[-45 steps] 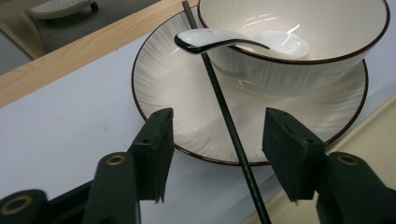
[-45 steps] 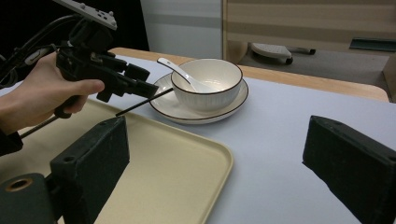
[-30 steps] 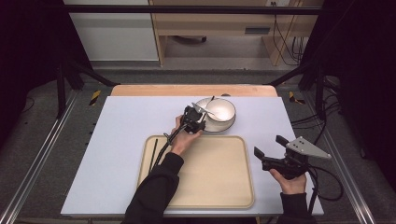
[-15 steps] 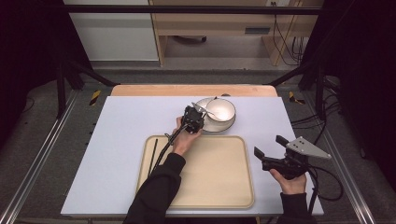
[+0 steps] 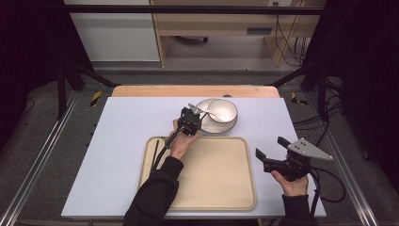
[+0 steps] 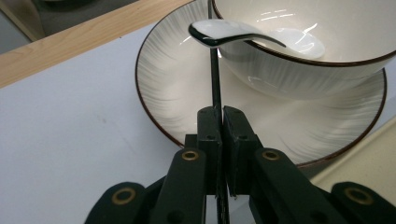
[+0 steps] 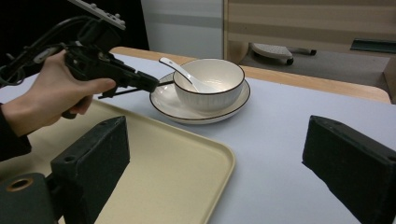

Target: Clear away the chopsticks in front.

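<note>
step in hand: a thin black chopstick (image 6: 215, 74) is being held by the left gripper (image 5: 190, 120) and carried over the plate (image 6: 177, 88); judged to be a transfer of the stick, whether toward the dishes or away from them cannot be told.
left gripper: jaws are being kept clenched on the chopstick, the stick being pinched between the two pads in the left gripper view.
right gripper: the right gripper (image 5: 274, 156) is being held idle near the right edge of the table (image 5: 117, 127), jaws spread wide with nothing between them; well apart from the dishes.
chopstick position: the stick is being pointed forward out of the jaws, across the plate's near rim, its far end lying just under the handle of the white ceramic spoon (image 6: 233, 32); contact with spoon or bowl cannot be told.
bowl: the dark-rimmed white bowl (image 7: 210, 81) is sitting on the plate, the spoon resting inside it with the handle leaning over the rim toward the left gripper.
tray: the beige tray (image 5: 221, 179) is lying just beside the plate, on the near side, with a second black stick (image 5: 155, 153) near its left rim.
next move: judged to call for a steady wrist, the stick being kept off the spoon handle so the spoon is not being tipped out, and a level placement before the pads are being released.
</note>
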`<state>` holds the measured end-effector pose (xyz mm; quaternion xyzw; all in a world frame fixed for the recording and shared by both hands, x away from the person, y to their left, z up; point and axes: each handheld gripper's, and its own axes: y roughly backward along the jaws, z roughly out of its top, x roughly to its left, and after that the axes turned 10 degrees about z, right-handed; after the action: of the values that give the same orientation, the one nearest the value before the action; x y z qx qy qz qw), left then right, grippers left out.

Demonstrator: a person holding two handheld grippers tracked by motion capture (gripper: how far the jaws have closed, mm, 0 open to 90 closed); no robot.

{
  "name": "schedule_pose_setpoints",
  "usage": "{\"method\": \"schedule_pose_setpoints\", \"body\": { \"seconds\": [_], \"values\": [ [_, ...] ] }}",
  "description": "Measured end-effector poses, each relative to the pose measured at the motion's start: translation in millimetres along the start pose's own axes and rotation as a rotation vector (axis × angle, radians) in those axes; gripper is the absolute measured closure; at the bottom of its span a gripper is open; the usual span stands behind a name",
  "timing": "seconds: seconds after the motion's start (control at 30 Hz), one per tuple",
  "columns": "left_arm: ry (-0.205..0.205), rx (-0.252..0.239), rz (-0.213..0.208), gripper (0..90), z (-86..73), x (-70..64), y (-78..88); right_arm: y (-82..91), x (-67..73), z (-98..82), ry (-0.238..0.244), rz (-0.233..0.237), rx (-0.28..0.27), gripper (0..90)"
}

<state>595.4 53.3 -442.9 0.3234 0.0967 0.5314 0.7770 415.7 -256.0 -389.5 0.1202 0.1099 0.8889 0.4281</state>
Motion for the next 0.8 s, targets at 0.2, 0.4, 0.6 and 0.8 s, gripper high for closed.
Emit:
{"method": "schedule_pose_setpoints", "body": {
  "seconds": [0.2, 0.4, 0.6, 0.8],
  "values": [
    [0.020, -0.017, 0.012, 85.3, -4.4, 13.4, 21.0, -0.1, 1.0, 0.3, 0.005, 0.001, 0.000, 7.4],
    [0.049, -0.022, 0.036, 85.3, -15.5, 24.6, 37.4, -0.5, 1.2, -0.2, 0.002, -0.001, 0.003, 7.4],
    [0.087, -0.036, 0.059, 85.4, -29.6, 35.0, 56.7, -0.4, 1.3, -0.1, 0.001, 0.000, 0.003, 7.4],
    [0.130, -0.061, 0.088, 85.4, -45.5, 39.5, 79.2, -0.4, 1.7, -0.6, -0.001, -0.001, 0.003, 7.4]
  ]
}}
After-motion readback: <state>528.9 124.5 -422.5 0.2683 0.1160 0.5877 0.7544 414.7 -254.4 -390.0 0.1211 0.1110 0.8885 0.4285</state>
